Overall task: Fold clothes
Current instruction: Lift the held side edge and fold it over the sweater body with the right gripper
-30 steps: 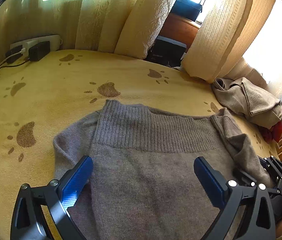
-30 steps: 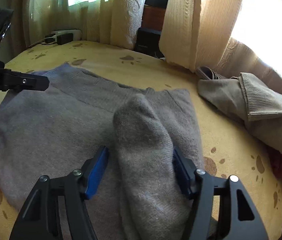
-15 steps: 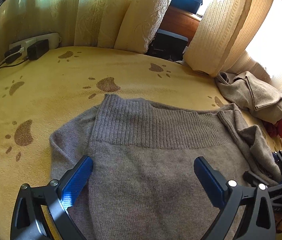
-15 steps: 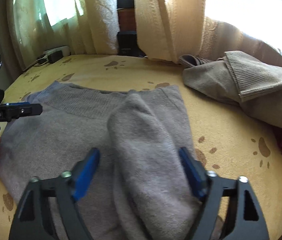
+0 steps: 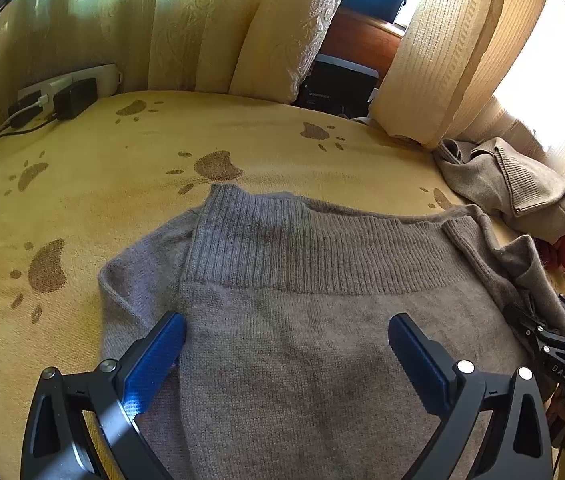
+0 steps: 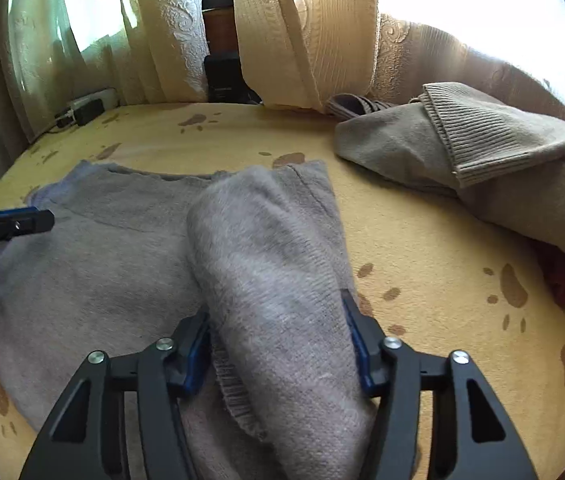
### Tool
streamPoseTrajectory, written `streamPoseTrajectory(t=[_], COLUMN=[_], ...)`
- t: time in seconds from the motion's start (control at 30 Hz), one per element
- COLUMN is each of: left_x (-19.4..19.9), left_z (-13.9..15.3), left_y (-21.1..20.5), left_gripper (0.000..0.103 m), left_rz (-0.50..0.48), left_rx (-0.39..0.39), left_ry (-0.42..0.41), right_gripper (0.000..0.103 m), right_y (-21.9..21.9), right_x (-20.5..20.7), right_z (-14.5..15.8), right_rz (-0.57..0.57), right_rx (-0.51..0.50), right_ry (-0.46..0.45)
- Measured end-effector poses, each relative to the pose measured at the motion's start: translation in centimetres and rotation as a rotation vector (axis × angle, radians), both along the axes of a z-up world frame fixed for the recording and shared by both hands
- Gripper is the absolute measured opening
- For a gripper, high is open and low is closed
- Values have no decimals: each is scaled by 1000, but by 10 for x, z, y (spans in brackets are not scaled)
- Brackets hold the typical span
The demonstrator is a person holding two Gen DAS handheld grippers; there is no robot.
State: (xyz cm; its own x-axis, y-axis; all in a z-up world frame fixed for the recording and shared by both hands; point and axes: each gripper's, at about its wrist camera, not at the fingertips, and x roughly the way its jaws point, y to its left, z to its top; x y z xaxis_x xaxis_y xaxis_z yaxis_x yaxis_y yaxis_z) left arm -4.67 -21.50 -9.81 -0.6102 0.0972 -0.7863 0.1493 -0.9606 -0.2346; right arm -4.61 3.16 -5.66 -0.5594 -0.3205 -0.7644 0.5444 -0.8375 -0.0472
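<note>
R gripper [image 6: 276, 336] clamps grey sweater [image 5: 322, 320] sleeve [image 6: 270, 272]; L gripper [image 5: 286, 344] spread wide above body.

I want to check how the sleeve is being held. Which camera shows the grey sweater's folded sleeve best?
The right wrist view: the sleeve fills the centre, lying between the fingers of the right gripper over the grey sweater. The left wrist view shows only a bunched strip of it at the sweater's right edge.
</note>
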Motion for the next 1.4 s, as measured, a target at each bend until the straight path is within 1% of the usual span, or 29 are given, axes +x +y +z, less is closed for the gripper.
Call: streamPoseTrajectory(t=[0.17,0.2,0.23,0.27,0.37,0.47,0.5,0.53,0.57,0.6,0.63,0.67,0.77,0.93,1.0,1.13,1.27,1.4], left_x=[-1,-1,-1,-1,-2,-2,-2,-1,-1,-1,-1,-1,0,2,2,4,5,8], left_z=[-1,-1,-1,-1,-1,-1,-1,-1,-1,-1,-1,-1,0,5,7,10,13,16], left_y=[2,2,1,1,3,4,4,4,4,4,4,4,5,7,6,5,0,-14], left_gripper=[103,103,103,103,103,103,103,103,103,103,103,103,103,103,103,103,103,103], left_rz=[-1,-1,0,0,1,1,1,2,3,5,6,7,11,23,26,33,53,92], left_rx=[-13,-12,-11,-12,-19,-29,-31,-31,-29,-28,-27,-28,-33,-70,-74,-69,-56,-30], left_ry=[-2,-2,-2,-2,-3,-3,-3,-2,-1,1,3,4,8,27,32,31,36,40], right_gripper=[57,58,62,70,72,72,70,62,46,37,31,28,26,24,24,23,23,23], right_y=[-11,-11,-11,-10,-13,-14,-14,-14,-12,-10,-6,-1,9,18,20,19,12,-10], right_x=[8,9,8,7,9,7,7,6,6,6,5,2,-5,-16,-20,-27,-38,-44], right_z=[-1,-1,0,0,-3,-3,-3,-2,0,3,6,10,19,25,27,31,34,44], right_rz=[18,22,28,41,71,61,57,50,35,18,2,-11,-28,-40,-42,-44,-51,-35], right_rx=[84,82,73,63,89,91,85,72,59,42,8,-33,-151,-349,-419,-545,-702,-828], right_ry=[77,66,53,40,52,47,45,40,39,41,30,9,-56,-186,-232,-326,-448,-539])
